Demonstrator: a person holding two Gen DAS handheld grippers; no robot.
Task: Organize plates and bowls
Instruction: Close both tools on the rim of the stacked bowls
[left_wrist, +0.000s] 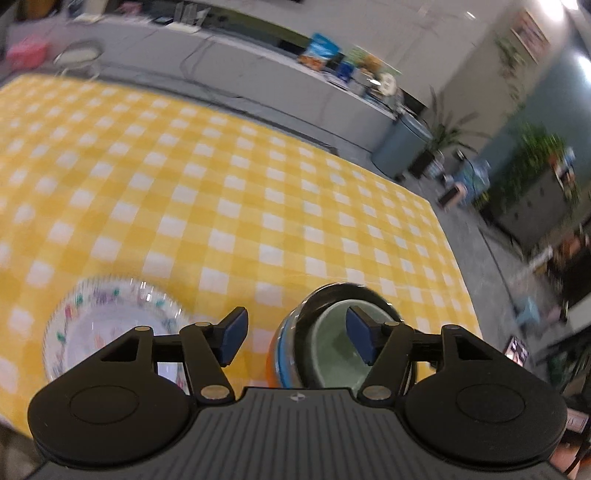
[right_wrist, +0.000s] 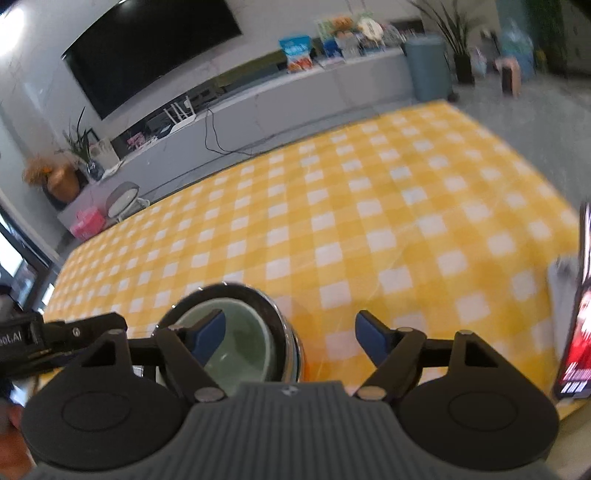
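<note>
At five o'clock in the left wrist view, the green bowl (left_wrist: 340, 354) is sitting nested inside the dark bowl (left_wrist: 295, 332) on the tabletop (left_wrist: 258, 184), with the floral plate (left_wrist: 110, 317) at seven. Both left tongs (left_wrist: 293, 338) and right tongs (right_wrist: 290, 336) are gaping wide, holding nothing; whichever grips next should be straddling one rim squarely before closing.

A black television (right_wrist: 147, 51) hangs above a long grey cabinet (right_wrist: 280, 99).

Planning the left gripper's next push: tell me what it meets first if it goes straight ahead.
Likely nothing at first: between the open left gripper fingers lies bare tablecloth. The bowls sit under its right finger, the plate off left. Depth unclear.
</note>
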